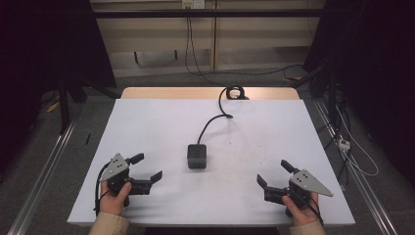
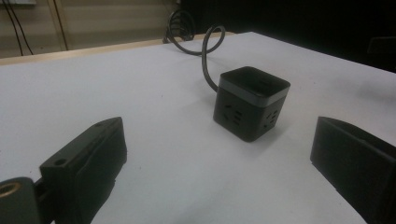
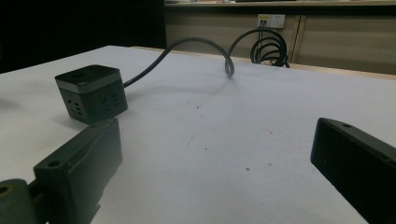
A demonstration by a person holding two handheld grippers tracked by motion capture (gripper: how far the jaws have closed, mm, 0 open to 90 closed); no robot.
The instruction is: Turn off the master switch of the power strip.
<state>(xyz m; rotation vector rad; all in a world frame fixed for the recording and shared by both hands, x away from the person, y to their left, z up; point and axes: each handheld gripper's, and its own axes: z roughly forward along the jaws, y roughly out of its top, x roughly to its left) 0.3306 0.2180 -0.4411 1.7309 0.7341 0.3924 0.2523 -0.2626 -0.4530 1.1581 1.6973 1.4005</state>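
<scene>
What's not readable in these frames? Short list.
- Power cube far faces: hidden by its own body in both gripper views.
- Cable end: lost in the coil at the table's far edge, high view.
- Socket detail: dim, blurred.
- Wall outlet: too small.
- Left gripper, right gripper: open.

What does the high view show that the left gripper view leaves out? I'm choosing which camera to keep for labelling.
High view alone: both hands, the left gripper and right gripper whole, jaws open, and the table's full outline. Left gripper view alone: the socket holes on the power cube's side faces. Shared: the cube, its black cable curling toward the far edge, and the white tabletop.
</scene>
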